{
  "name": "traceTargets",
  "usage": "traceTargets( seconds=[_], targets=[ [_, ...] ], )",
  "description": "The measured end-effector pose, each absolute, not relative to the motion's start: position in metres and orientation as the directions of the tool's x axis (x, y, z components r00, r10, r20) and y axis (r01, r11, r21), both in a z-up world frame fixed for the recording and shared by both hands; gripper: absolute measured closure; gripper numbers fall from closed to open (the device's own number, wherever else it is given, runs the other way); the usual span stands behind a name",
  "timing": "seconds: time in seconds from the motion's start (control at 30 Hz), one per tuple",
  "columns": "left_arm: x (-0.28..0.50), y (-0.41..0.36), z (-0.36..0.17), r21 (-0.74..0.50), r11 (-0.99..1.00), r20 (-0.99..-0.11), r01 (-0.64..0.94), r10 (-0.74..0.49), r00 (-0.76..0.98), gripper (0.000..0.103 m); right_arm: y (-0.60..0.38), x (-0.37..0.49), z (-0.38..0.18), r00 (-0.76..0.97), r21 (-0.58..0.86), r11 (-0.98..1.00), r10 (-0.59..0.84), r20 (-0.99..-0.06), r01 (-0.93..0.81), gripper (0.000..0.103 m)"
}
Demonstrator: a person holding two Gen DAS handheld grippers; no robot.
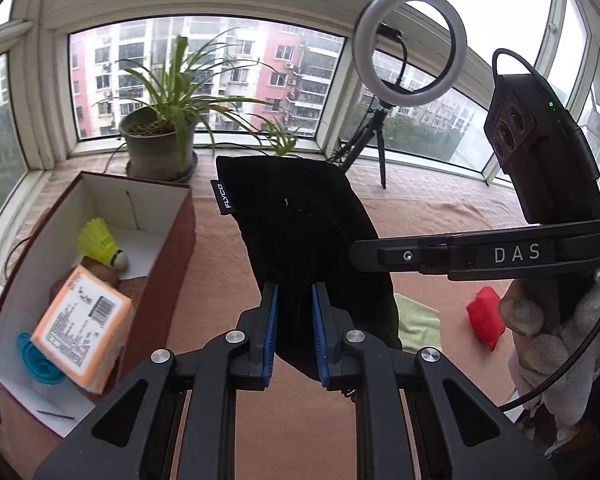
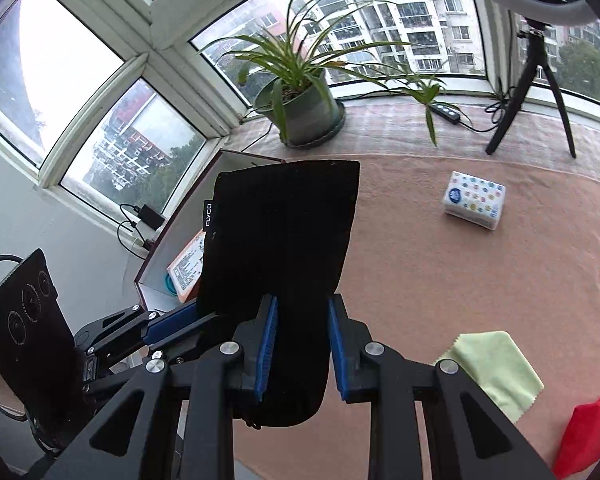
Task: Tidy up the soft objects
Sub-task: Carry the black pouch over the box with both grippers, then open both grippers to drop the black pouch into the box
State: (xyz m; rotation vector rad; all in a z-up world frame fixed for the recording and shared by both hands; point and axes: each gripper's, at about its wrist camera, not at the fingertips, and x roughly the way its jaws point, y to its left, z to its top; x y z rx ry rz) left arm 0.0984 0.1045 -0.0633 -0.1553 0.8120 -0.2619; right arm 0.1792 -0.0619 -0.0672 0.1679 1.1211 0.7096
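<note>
Both tools, left tool [image 1: 294, 332] & right tool [image 2: 302, 348], pinch black pouch [image 1: 300, 232] w/ narrow bites; could slip before box [image 1: 140, 196], frame left.

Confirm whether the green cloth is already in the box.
No, the green cloth lies on the pink mat, outside the box.

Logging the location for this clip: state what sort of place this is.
Likely an enclosed balcony or bay-window nook in a high-rise flat: wraparound windows facing apartment blocks, a potted plant on the sill, and a ring light on a tripod.
</note>
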Motion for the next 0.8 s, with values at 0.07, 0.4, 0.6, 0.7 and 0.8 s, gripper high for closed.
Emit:
traceTargets(
  seconds=[0.07,0.4,0.6,0.7,0.8],
  targets=[
    [0.098,0.129,-0.065,-0.238,0.963,-0.692,0.130,-0.262,0.673,0.088,-0.033,0.180,-0.065,0.226,0.461,0.753,0.607,-0.762,-0.469,0.080],
    [0.090,0.221,-0.073,-0.239,0.971,-0.690,-0.026,-0.151,0.708,0.088,0.096,0.186,-0.068,0.136,0.441,0.681,0.618,-0.774,-0.585,0.080],
    [0.088,0.255,-0.078,-0.223,0.972,-0.694,-0.069,-0.109,0.712,0.088,0.142,0.194,-0.077,0.101,0.440,0.661,0.614,-0.783,-0.608,0.080],
    [0.086,0.265,-0.080,-0.191,0.980,-0.697,-0.058,-0.094,0.711,0.087,0.159,0.195,-0.076,0.115,0.413,0.658,0.605,-0.788,-0.630,0.080],
    [0.080,0.277,-0.079,-0.193,0.979,-0.693,-0.062,-0.091,0.715,0.087,0.167,0.196,-0.076,0.163,0.359,0.681,0.575,-0.802,-0.638,0.075]
  ],
)
